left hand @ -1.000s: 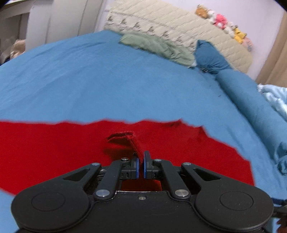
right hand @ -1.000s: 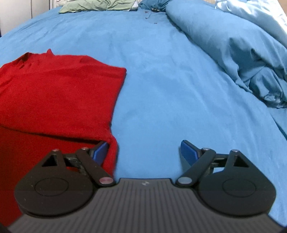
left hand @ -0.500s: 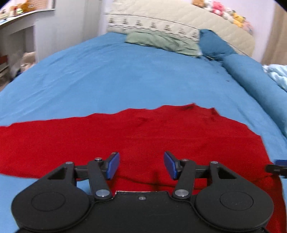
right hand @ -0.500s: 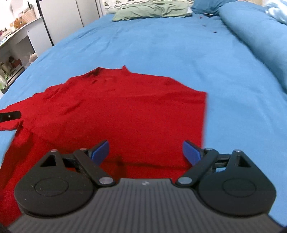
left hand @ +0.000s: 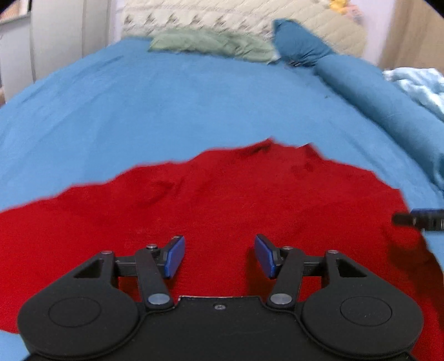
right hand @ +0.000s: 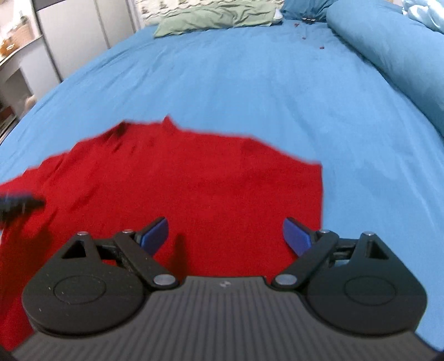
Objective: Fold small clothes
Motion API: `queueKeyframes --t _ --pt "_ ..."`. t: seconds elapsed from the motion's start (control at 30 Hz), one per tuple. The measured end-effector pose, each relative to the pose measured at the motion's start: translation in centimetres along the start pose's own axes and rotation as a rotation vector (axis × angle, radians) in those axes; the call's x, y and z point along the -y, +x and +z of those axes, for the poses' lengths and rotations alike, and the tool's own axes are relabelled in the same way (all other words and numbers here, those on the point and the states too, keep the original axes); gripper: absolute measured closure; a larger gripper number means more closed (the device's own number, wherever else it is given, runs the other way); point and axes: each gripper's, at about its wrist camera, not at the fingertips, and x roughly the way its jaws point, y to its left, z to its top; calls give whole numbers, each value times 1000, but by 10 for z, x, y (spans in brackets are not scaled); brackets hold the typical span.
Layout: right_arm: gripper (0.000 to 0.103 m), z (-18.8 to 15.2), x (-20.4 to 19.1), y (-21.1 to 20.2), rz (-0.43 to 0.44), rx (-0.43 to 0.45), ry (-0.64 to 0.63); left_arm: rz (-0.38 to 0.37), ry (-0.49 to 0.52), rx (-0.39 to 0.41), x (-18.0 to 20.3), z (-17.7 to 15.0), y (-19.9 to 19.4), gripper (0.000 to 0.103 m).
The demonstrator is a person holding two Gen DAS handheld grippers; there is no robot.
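A red garment [left hand: 222,211] lies spread flat on the blue bed sheet [left hand: 155,105], directly under and ahead of both grippers. The left gripper [left hand: 219,257] hangs above its near part with jaws that have just been opening; they now stand apart with nothing between them, only red cloth showing below the gap. Its blue pads [left hand: 174,257] are clear of the fabric. At the right edge of the left wrist view a dark tip pokes in over the garment's corner; it is blurred, but is probably a finger of the other gripper.

The right gripper [right hand: 225,236] is spread wider and is also empty, its jaws pointing down over the garment's near right part, with the cloth's right edge just inside its right finger. Beyond that edge the sheet is bare blue.

Far ahead of both grippers, at the head of the bed, a green pillow [right hand: 216,16] lies flat against a cream quilted headboard [left hand: 236,19]. To the right of the grippers a rolled blue duvet [left hand: 383,94] runs along the bed, with a pale blue blanket [left hand: 421,83] beyond it.
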Motion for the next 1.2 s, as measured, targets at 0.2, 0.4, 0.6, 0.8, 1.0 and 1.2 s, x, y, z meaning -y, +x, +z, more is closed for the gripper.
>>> queueKeyframes --t 0.2,0.4,0.6,0.8,1.0,1.2 --pt "0 13 18 54 -79 -22 97 16 -27 -5 -6 -2 8 42" --pt "0 23 6 28 -41 0 50 31 -51 7 -13 7 -19 42" --pt "0 43 -33 -46 14 99 -7 91 -110 89 -36 8 -97 41" --pt "0 45 -93 -90 67 74 -25 223 -252 144 -98 -3 -166 8" --pt "0 19 -138 -94 75 8 -24 380 -449 160 -181 -28 -193 8" --pt "0 -1 -179 -83 80 -12 -55 500 -609 194 -259 -59 -198 11"
